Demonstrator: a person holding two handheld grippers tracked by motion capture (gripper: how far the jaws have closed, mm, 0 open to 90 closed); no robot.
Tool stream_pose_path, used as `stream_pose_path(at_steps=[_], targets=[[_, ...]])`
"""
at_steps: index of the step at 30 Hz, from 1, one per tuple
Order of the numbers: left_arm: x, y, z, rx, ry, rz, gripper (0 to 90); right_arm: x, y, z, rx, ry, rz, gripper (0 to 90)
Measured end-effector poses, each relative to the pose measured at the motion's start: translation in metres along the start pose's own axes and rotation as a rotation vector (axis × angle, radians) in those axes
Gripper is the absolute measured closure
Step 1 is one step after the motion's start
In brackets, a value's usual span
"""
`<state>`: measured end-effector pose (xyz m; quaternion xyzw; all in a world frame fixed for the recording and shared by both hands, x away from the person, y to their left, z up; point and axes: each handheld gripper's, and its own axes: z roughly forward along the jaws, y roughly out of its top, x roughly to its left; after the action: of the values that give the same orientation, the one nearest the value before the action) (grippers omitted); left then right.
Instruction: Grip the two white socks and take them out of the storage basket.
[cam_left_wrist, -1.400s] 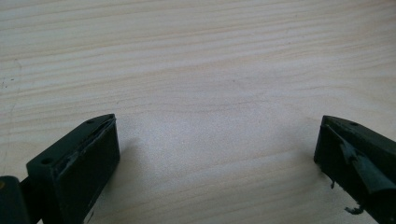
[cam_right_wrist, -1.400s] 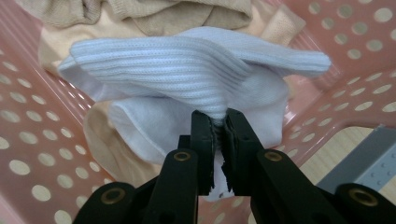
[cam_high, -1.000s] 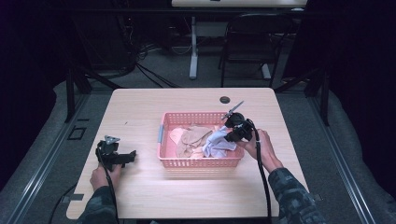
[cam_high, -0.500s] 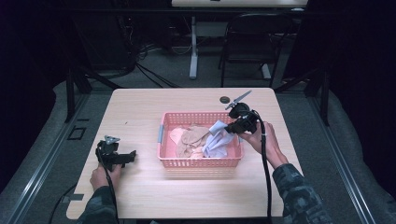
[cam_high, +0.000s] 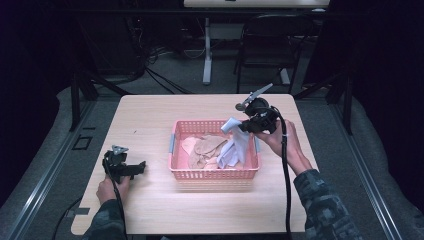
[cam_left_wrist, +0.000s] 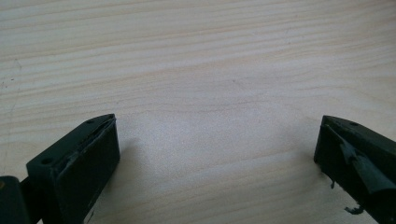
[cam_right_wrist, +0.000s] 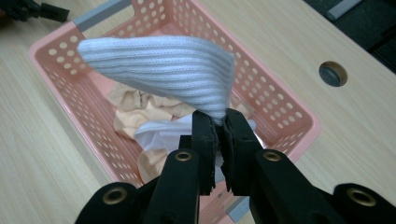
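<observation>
No readable writing or labels anywhere. Left gripper (cam_high: 139, 166) rests on table (cam_high: 150, 115) w/ jaws wide apart, nothing between, well left of pink basket (cam_high: 215, 174). Basket holds beige cloths (cam_high: 207, 147). Right gripper (cam_high: 241, 127) is above basket's right side, jaws clamped tight on white ribbed cloth (cam_right_wrist: 173, 65); cloth hangs from jaws, lower end in basket.

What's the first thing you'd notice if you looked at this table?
The pink plastic basket with holes in the middle of the light wooden table catches the eye. Above its right side, the right gripper pinches a white ribbed cloth, with peach-coloured cloths left inside. The left gripper rests open over bare table at the near left.
</observation>
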<state>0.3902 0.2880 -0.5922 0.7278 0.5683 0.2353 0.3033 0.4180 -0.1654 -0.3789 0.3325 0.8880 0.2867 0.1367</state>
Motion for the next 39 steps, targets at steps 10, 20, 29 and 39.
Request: stream_pose_path(at_steps=[10, 20, 29, 39], targets=[[0.000, 0.000, 0.000, 0.000, 0.000, 0.000, 0.0, -0.004, 0.017, -0.028, -0.051, -0.027, -0.012, 83.7], [0.000, 0.000, 0.000, 0.000, -0.001, -0.001, 0.0, -0.007, 0.024, -0.046, -0.078, -0.044, -0.007, 83.6], [0.000, 0.000, 0.000, 0.000, -0.001, 0.000, 0.0, -0.014, 0.021, -0.065, -0.102, -0.068, 0.006, 83.5], [0.000, 0.000, 0.000, 0.000, 0.000, 0.000, 0.0, -0.025, 0.011, -0.087, -0.123, -0.108, 0.029, 83.5]])
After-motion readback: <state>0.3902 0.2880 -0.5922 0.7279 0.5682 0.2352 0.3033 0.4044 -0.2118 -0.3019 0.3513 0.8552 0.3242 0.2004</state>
